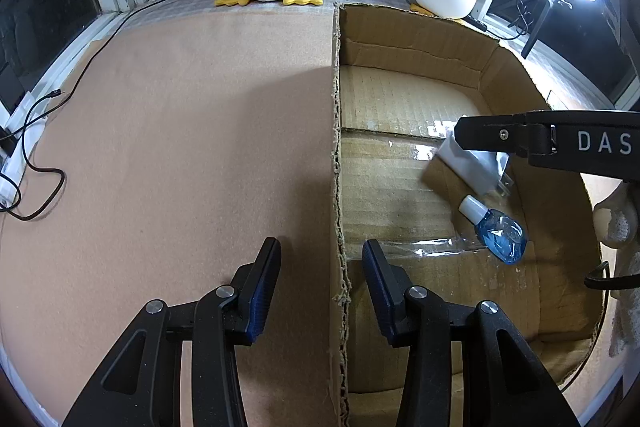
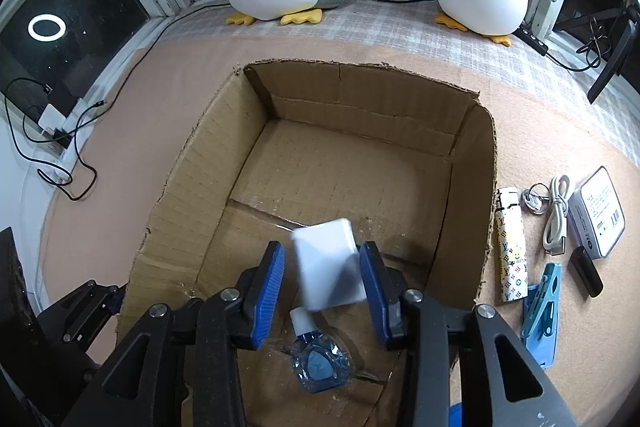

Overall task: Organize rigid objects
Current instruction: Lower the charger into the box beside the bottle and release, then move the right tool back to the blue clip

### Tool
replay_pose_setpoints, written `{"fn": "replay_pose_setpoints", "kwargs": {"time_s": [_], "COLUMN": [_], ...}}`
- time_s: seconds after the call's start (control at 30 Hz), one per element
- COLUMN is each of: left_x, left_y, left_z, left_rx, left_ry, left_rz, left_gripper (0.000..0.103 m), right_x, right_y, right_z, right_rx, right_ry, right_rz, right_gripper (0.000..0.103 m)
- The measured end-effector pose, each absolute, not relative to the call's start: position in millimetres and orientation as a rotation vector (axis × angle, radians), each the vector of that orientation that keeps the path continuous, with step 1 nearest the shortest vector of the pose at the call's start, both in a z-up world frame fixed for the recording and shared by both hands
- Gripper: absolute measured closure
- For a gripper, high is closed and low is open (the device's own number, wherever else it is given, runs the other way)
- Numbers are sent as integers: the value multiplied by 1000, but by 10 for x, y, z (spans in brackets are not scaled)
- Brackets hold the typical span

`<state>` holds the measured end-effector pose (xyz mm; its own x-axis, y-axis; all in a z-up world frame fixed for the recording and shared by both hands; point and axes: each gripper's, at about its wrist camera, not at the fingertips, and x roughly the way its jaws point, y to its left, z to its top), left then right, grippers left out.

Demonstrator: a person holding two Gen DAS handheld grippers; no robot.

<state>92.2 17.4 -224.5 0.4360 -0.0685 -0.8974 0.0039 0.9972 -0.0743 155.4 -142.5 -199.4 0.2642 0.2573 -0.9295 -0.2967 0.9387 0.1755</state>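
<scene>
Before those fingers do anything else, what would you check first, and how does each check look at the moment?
1. White block over the box: ok, it sits above the box floor.
2. Right fingers gripping the block: cannot tell, it is blurred and tilted between them.
3. Blue bottle out of the drop path: not ok, it lies right under the block.
4. Left gripper clear: ok, open, empty, straddling the box wall.
5. Items left outside: not ok, a lighter, cable, blue clip and small case lie beside the box.
</scene>
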Motion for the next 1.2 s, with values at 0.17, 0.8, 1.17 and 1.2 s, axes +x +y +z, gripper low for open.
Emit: {"fn": "replay_pose_setpoints", "kwargs": {"time_s": [0.17, 0.8, 1.17, 1.2], "left_x": [915, 906, 906, 904], "left_y": [168, 166, 164, 165], "left_z": [-2246, -2246, -2241, -2240], "left_rx": [-64, -62, -59, -58], "left_ry": [1119, 1118, 1117, 1117], "left_rz": [-44, -44, -43, -43], "left_gripper": [57, 57, 57, 57], "right_x": [1534, 1327, 1385, 1404], "right_y": [-1463, -2145, -2948, -3004], "right_z": [-1952, -1414, -1556, -1603], "right_rx": [-12, 113, 203, 206], "right_ry": [1246, 1148, 1188, 1199], "right_rz": [384, 350, 231, 221], "right_gripper": [63, 63, 63, 63]}}
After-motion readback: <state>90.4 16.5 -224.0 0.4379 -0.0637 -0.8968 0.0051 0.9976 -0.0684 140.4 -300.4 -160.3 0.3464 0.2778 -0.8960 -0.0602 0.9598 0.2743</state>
